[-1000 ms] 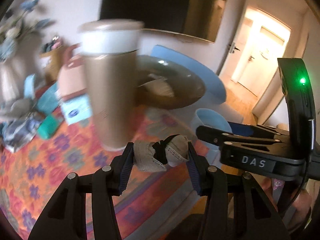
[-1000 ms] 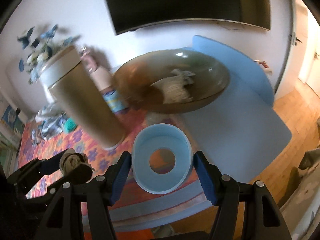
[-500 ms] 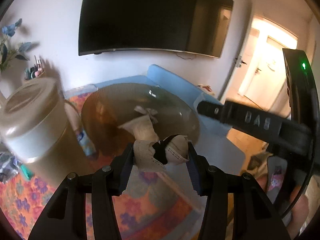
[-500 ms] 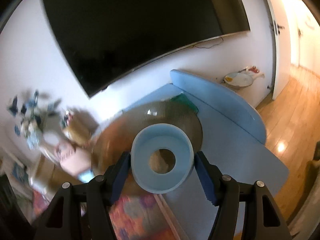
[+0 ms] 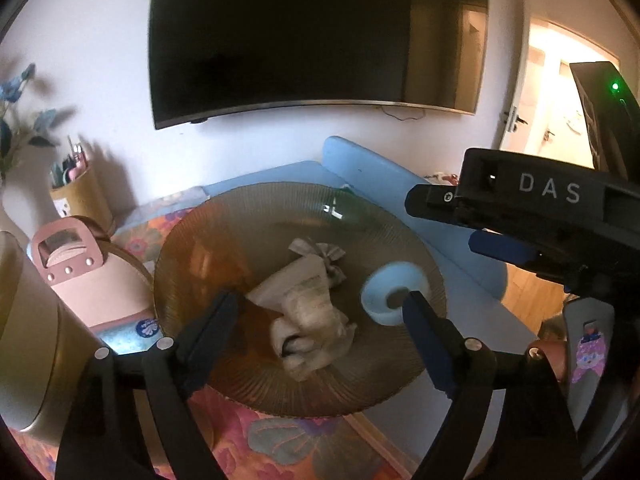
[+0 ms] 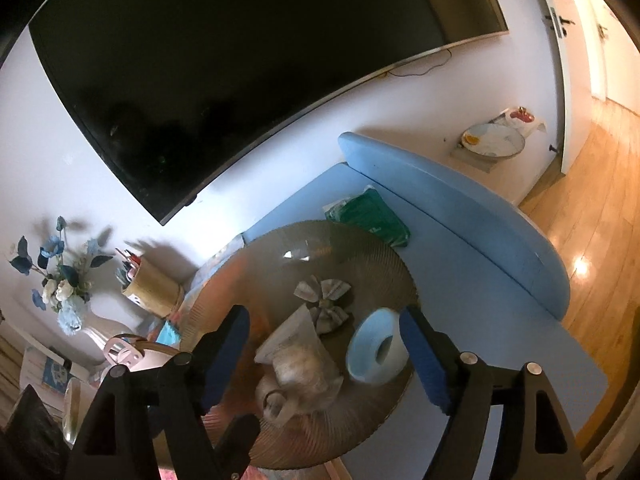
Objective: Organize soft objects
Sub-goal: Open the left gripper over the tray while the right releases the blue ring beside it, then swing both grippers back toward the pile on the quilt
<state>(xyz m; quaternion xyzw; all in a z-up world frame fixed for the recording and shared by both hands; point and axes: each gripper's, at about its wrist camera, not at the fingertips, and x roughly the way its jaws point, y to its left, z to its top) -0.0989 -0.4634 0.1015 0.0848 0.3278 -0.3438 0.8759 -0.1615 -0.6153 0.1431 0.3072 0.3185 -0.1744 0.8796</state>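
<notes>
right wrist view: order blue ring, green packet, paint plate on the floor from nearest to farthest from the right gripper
1. Blue ring: in the glass bowl, beside the right gripper's right-hand finger.
2. Green packet: on the blue table, behind the bowl.
3. Paint plate: on the floor by the wall, farthest.

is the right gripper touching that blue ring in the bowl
Cannot tell. In the right wrist view the blue ring sits in the bowl close against one finger, with no gap or contact showing plainly.

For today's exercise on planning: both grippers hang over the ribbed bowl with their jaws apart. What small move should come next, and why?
Probably lift both grippers up and back from the bowl. The jaws of the left gripper and right gripper have just been opening; the rolled cloth and blue ring lie loose in the bowl, gripped by neither.
</notes>
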